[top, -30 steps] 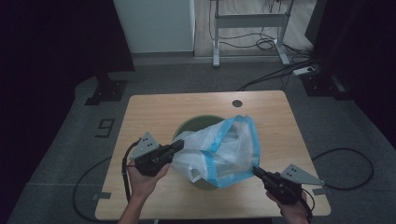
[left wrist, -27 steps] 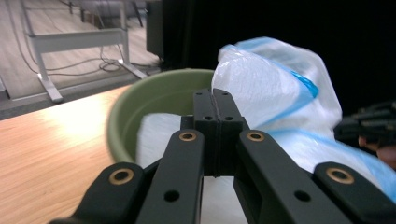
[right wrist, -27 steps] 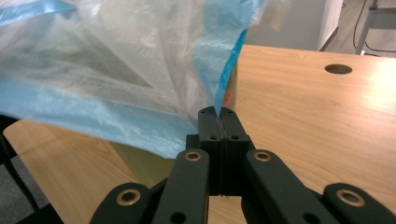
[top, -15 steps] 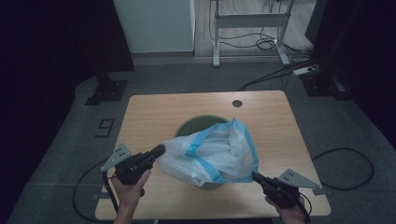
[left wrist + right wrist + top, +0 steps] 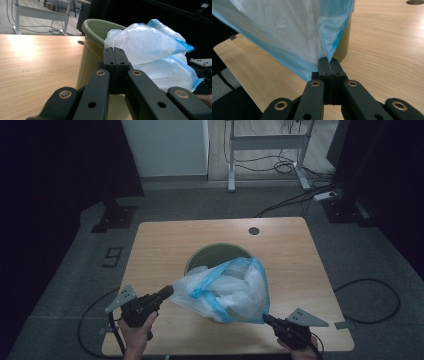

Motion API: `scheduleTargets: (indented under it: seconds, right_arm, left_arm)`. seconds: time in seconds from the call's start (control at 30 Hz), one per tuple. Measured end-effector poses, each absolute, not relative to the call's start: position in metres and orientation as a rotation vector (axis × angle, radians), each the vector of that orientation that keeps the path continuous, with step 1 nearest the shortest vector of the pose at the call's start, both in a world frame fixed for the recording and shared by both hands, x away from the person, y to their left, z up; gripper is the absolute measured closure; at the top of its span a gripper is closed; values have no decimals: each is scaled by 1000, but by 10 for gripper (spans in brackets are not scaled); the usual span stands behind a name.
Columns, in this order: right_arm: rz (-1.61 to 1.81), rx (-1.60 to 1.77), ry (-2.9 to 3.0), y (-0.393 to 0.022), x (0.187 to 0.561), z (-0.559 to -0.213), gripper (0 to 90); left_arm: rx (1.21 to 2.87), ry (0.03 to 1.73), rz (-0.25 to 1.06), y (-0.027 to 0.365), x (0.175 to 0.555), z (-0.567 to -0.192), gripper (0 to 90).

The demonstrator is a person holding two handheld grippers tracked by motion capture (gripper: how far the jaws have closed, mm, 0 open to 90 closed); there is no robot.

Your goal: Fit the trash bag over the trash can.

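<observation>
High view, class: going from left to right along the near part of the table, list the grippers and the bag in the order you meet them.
left gripper → plastic bag → right gripper

Right gripper fingers pinch the plastic bag's blue-edged corner — above the wooden table.

The plastic bag is a milky, see-through white with a sky-blue band along its edge, and the bin behind it at twelve o'clock is olive green with a paler yellowish outer wall. The table is light wood with fine grain and a small dark round hole toward one o'clock. Both the left gripper and the right gripper are matte black with brass-coloured pins and grey plates, over a grey floor.
</observation>
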State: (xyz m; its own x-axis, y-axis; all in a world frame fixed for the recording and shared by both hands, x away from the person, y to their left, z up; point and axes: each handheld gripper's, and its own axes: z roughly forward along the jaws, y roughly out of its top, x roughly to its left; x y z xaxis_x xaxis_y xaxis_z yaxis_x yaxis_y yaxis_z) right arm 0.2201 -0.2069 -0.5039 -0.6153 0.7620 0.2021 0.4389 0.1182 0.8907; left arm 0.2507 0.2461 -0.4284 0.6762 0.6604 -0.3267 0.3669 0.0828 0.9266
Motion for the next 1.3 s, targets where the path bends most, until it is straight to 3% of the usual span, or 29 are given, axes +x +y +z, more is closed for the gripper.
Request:
scheduleTargets:
  seconds: [0.4, 0.67, 0.97, 1.07, 1.3]
  right_arm:
    - [1450, 1227, 2013, -220, 238, -495, 887]
    - [1467, 1221, 1970, -220, 237, -485, 871]
    - [1467, 1209, 1967, -219, 236, -478, 835]
    - [1468, 1204, 1969, -219, 235, -477, 807]
    - [1502, 1132, 1943, -218, 222, -463, 476]
  left_arm:
    - [1527, 938, 226, 248, 265, -434, 894]
    - [1535, 849, 295, 241, 246, -399, 508]
    - [1707, 773, 301, 209, 254, -369, 354]
    - [1787, 764, 296, 196, 261, -367, 370]
    - [1850, 792, 304, 183, 270, -376, 783]
